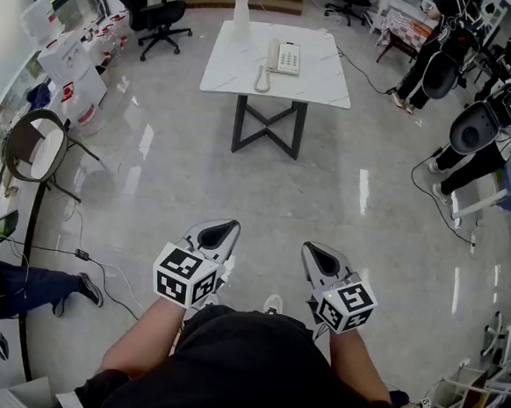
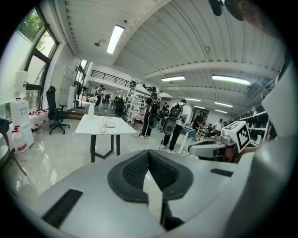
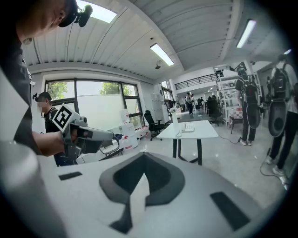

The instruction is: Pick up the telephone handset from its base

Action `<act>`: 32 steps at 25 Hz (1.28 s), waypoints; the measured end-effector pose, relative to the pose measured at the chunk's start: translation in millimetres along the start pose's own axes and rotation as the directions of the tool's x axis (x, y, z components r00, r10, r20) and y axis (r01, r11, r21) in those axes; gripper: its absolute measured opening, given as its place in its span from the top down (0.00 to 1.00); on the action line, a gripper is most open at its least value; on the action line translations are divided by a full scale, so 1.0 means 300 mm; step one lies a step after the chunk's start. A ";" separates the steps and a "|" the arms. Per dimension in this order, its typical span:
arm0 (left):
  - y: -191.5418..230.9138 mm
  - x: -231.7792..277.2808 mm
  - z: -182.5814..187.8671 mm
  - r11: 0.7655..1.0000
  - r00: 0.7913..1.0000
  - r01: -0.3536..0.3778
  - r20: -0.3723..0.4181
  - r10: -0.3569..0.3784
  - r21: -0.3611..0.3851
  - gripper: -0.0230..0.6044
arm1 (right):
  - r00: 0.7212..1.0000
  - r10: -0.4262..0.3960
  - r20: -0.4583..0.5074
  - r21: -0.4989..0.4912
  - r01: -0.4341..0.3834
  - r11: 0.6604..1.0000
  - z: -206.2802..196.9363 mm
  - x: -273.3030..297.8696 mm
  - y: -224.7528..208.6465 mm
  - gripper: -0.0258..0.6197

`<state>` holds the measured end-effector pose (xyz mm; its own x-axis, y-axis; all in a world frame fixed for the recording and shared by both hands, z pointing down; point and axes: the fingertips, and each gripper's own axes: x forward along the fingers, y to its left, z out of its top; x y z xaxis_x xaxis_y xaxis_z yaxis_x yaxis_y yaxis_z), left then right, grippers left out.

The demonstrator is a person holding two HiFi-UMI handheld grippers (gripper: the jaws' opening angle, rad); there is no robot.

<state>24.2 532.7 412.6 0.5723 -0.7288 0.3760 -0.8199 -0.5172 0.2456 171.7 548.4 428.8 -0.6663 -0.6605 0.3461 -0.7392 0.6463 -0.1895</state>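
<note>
Both tongs are pressed together, pinching nothing. My left gripper (image 1: 221,232) is held low in front of me. Well ahead, the handset (image 1: 264,78) lies along the left side of its base (image 1: 285,58) on the white table (image 1: 322,81). My right gripper (image 1: 319,250) sits beside the left, apart.

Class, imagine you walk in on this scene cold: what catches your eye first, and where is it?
The white table, alone mid-floor at the top of the head view, draws the eye first, with a telephone and a vase on it. Next come the left gripper and right gripper in the foreground, both shut and empty, pointing toward it.
</note>
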 end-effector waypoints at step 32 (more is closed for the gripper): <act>-0.209 0.192 0.010 0.996 0.996 -0.090 0.003 0.090 -0.010 0.96 | 0.995 0.088 0.037 0.014 -0.088 0.996 -0.001 -0.138 -0.252 0.96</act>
<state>108.7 521.9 416.2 0.4964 -0.7735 0.3941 -0.8681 -0.4449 0.2202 255.1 526.9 429.0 -0.7318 -0.6150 0.2935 -0.6787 0.6968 -0.2320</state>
